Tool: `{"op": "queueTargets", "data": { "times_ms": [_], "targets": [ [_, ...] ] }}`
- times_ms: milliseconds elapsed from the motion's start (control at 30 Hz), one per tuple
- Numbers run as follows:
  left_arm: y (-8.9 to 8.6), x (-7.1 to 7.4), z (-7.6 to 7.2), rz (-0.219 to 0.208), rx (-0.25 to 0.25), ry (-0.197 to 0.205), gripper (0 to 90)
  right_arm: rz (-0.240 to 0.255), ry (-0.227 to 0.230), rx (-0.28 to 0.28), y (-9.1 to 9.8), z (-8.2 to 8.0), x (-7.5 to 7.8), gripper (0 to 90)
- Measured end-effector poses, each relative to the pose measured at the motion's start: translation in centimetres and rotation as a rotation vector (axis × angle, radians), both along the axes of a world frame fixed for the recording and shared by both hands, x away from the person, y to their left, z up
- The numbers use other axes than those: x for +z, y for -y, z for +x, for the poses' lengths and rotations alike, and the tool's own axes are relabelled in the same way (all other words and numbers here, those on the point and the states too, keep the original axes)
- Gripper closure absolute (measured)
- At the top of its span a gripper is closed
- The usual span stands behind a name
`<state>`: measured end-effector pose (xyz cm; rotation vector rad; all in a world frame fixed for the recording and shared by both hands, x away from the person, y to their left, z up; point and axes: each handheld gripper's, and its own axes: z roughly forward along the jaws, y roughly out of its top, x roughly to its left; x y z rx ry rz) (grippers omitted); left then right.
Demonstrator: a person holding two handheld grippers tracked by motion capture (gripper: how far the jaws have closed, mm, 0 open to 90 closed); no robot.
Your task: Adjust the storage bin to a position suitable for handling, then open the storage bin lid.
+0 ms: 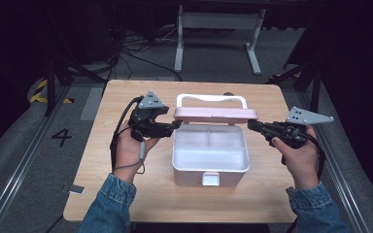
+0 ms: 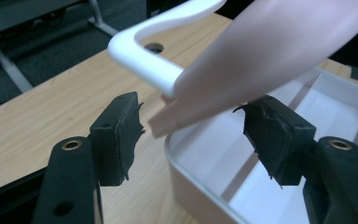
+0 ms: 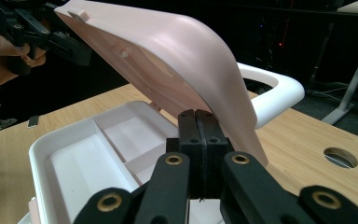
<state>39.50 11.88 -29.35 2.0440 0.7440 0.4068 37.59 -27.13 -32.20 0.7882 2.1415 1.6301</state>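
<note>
Scene: white storage box (image 1: 211, 162) at mid-table on a wooden table (image 1: 126, 194), its pink lid (image 1: 215, 114) raised and standing at the rear edge, white carry handle (image 1: 211, 99) lying behind it.

Left gripper: left gripper (image 1: 177, 124) sits at the lid's left end; in the left gripper view its jaws stand parted, one either side of the lid's corner (image 2: 261, 60), neither pad (image 2: 121, 133) seen pressing on it.

Right gripper: right gripper (image 1: 249, 124) reaches in at the lid's right end; in the right gripper view the two jaws are pressed flat together with nothing between them, tips just at the lid's lower edge (image 3: 223, 93). Contact cannot be told.

Progress: by the look of it, the opening is largely done. The lid is up and the divided white interior lies bare. What is left is a judgement: letting the lid settle and drawing both tools clear, or swinging it down again.

View against view: the high view gives the whole layout, both hands (image 1: 128, 150) and the front latch (image 1: 210, 178). The left gripper view gives the gap between its jaws. The right gripper view gives the lid's underside, the compartments (image 3: 98, 149) and the far left gripper (image 3: 37, 32).
</note>
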Motion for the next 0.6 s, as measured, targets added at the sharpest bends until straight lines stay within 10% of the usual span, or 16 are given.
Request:
{"op": "queueTargets", "data": {
  "times_ms": [600],
  "targets": [
    [1.4, 0.8, 1.1, -0.053, 0.026, 0.062, 64.0, 0.005, -0.001, -0.005, 0.8, -1.5, 0.2, 90.0]
  ]
}}
